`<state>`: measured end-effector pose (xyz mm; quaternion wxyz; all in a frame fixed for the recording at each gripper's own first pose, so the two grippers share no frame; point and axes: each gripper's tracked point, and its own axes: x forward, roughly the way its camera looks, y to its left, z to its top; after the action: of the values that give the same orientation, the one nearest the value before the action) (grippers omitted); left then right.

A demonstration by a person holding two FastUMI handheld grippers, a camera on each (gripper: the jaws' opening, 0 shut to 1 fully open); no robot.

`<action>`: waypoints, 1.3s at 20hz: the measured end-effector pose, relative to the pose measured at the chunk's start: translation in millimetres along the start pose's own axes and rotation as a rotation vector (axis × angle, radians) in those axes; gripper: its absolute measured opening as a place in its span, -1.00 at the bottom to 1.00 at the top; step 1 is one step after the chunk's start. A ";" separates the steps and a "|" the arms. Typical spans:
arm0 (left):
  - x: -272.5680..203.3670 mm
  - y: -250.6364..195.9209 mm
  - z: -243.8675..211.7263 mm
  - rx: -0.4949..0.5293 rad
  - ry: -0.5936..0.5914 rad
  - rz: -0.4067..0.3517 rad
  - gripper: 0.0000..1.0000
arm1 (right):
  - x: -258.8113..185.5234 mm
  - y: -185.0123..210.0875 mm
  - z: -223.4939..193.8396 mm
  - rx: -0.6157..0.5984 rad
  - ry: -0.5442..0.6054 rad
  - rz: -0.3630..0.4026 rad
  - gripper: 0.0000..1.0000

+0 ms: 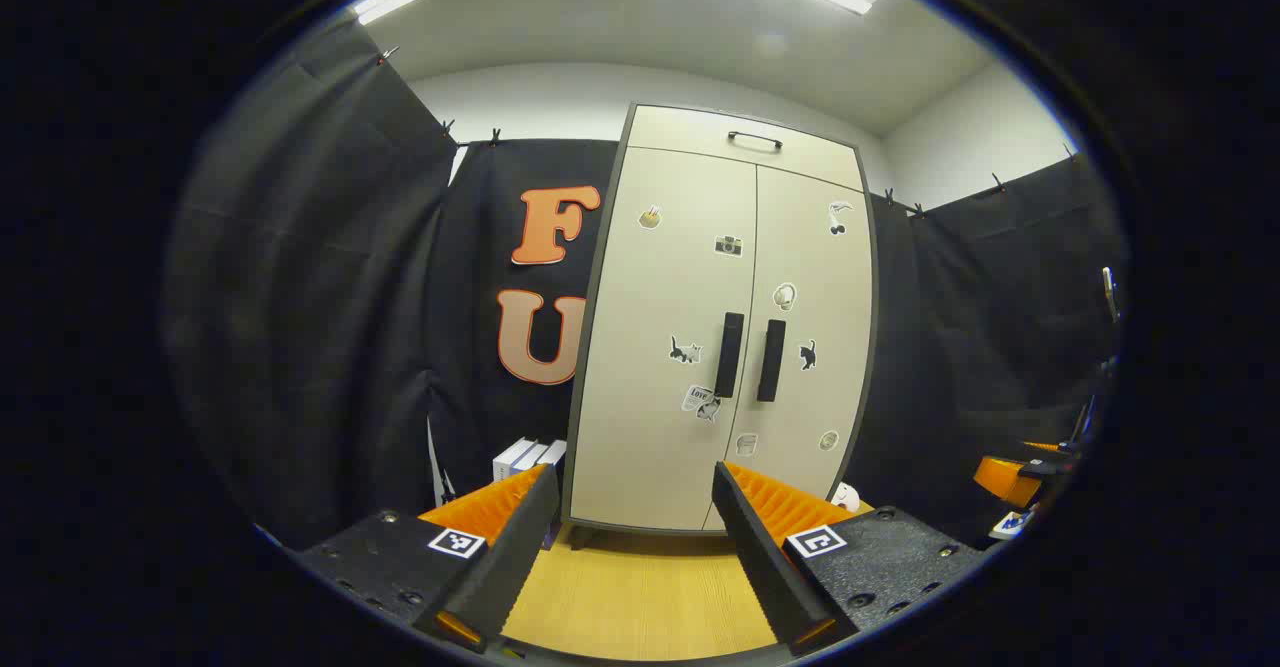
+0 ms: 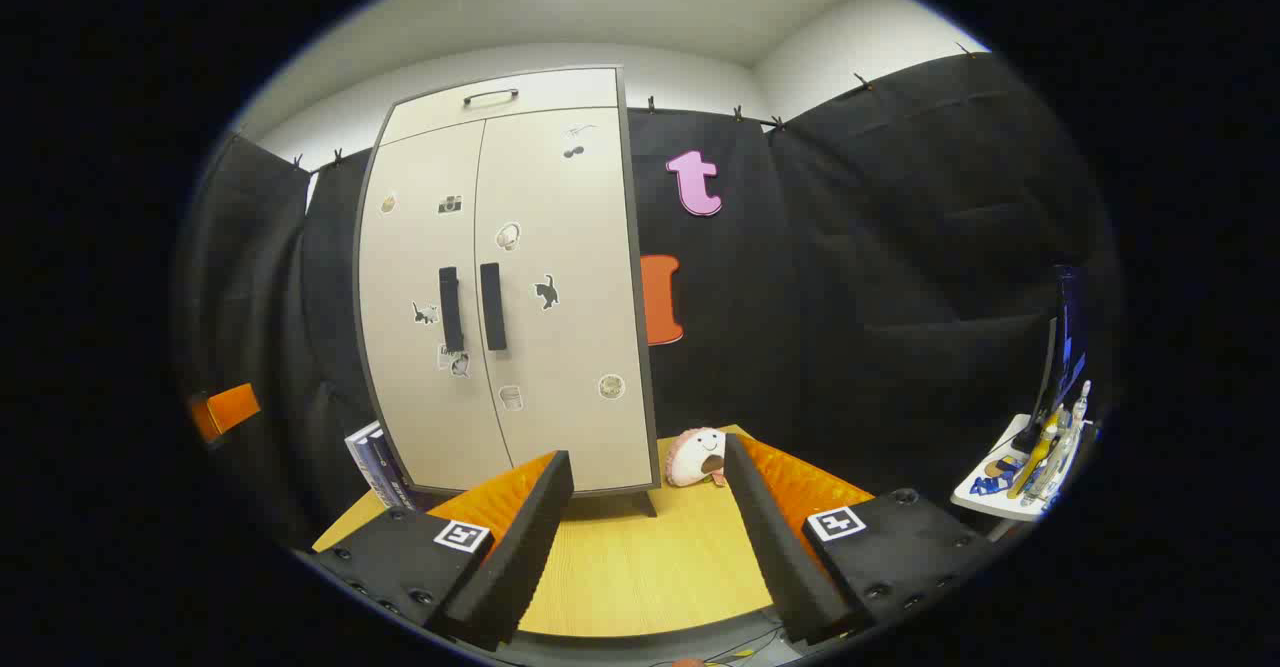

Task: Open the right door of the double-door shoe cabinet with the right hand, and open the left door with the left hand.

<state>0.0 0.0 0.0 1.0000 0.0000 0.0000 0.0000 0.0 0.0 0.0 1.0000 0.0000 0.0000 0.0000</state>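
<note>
A tall cream shoe cabinet point(image 1: 720, 337) stands ahead with both doors closed. Its left door point(image 1: 665, 347) and right door point(image 1: 810, 337) each carry stickers and a dark vertical handle: the left handle point(image 1: 729, 354) and the right handle point(image 1: 771, 360). In the right gripper view the same cabinet point(image 2: 500, 287) is up and to the left, with its handles point(image 2: 492, 306) side by side. My left gripper point(image 1: 635, 497) is open, well short of the doors. My right gripper point(image 2: 648, 477) is open too, low and to the right of the cabinet. Nothing is between either pair of fingers.
A wooden floor board point(image 1: 640, 587) lies under the cabinet. Books point(image 1: 525, 459) lean at its left foot. A small plush toy point(image 2: 697, 457) sits at its right foot. A white tray of small items point(image 2: 1030, 467) stands far right. The other gripper point(image 1: 1020, 477) shows at the right edge.
</note>
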 end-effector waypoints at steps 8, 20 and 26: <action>-0.1 1.8 9.0 0.040 -0.014 -0.007 0.89 | -5.5 -7.9 5.0 -0.010 -0.005 -0.029 0.99; 10.2 3.2 8.2 0.039 -0.012 -0.032 0.89 | -4.9 5.4 5.7 -0.042 0.020 -0.037 0.97; 18.0 9.1 -1.1 0.037 0.019 -0.036 0.89 | 15.1 25.6 18.6 -0.035 0.029 -0.011 0.97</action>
<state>18.0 9.1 -1.1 0.9996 0.0186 0.0093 -0.0181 15.1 25.6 18.6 0.9997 -0.0177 0.0143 -0.0057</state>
